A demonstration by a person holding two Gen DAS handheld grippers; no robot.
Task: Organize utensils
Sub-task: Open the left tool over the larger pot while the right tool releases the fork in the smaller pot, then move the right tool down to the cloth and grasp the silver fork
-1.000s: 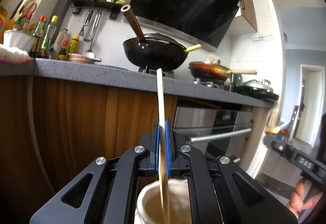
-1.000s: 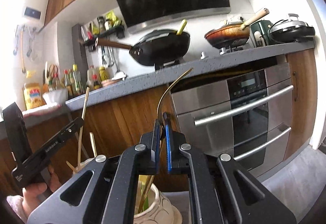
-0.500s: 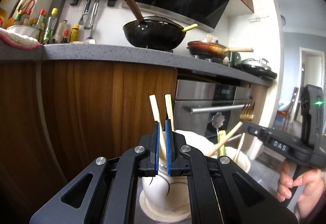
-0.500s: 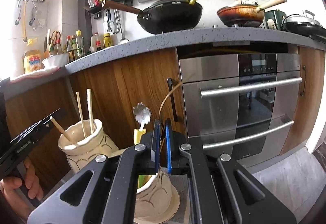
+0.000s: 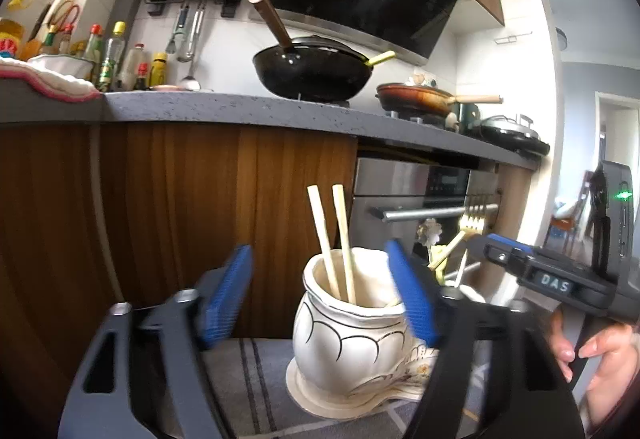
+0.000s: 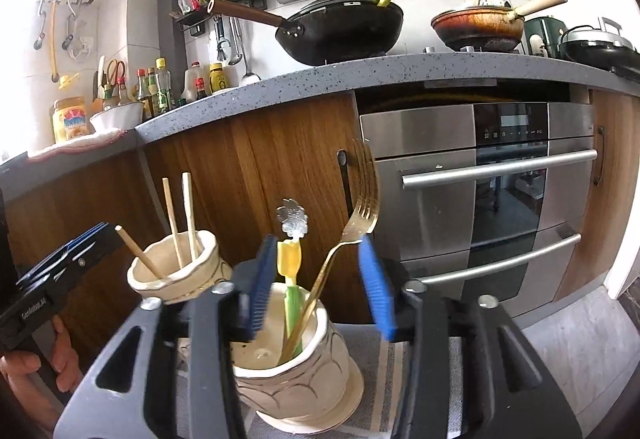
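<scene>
Chopsticks (image 5: 334, 235) stand loose in the left jar (image 5: 340, 335), left hand-held gripper (image 5: 320, 291) just spread wide; gold fork (image 6: 352, 223) leans free between the right hand-held gripper's (image 6: 316, 283) parting jaws, handle ends hidden inside.

Black linkage-arm claw (image 5: 320, 287) with silver pivot screws, ribbed blue pads (image 5: 226, 295), white "DAS" lettering.
</scene>
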